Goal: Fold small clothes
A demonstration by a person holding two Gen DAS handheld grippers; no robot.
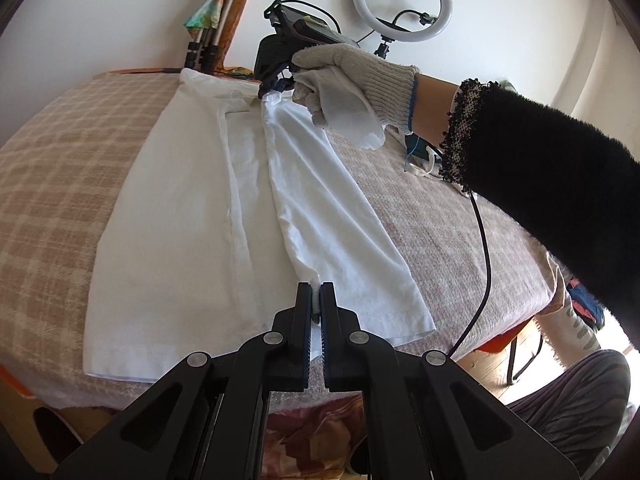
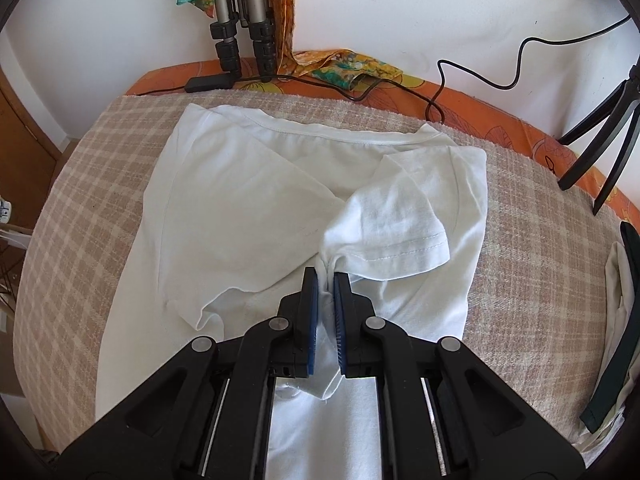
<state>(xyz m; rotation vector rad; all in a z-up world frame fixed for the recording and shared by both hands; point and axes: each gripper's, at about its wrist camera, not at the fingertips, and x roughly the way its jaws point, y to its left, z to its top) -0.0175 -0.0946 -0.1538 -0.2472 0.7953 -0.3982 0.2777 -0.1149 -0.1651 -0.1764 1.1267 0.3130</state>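
Right now, near to far, as I see it:

Left jaws: my left gripper [image 1: 315, 286] is pressed together on a pinch of the white T-shirt [image 1: 192, 216], at the edge of the fold close to the hem. A sliver of cloth shows between the black fingers.

Right jaws: my right gripper [image 2: 325, 276] is clamped on the same shirt [image 2: 240, 200], up by the sleeve [image 2: 384, 232]; the fabric bunches right at the blue pads and hangs down between the fingers.

Shirt: it lies spread on the checked blanket [image 1: 52, 184], with the right-hand side lifted into a long ridge that runs from one grip to the other. That panel slopes down to the blanket beside it.

Sleeve: in the right wrist view it is folded inward over the chest, stitched cuff on top, and the collar [image 2: 320, 132] lies along the far edge.

Gloved hand: my right hand [image 1: 352, 80] in its knitted glove, black fuzzy cuff behind, holds the other gripper over the far end of the ridge.

Desk: the blanket covers it; an orange patterned cloth [image 2: 480, 108] shows beyond the blanket's far edge.

Back wall: tripod legs [image 2: 240, 40] stand against it, and a black cable [image 2: 440, 80] trails over the orange cloth.

Ring light: it stands at the far right [image 1: 402, 4], unlit as far as I can tell.
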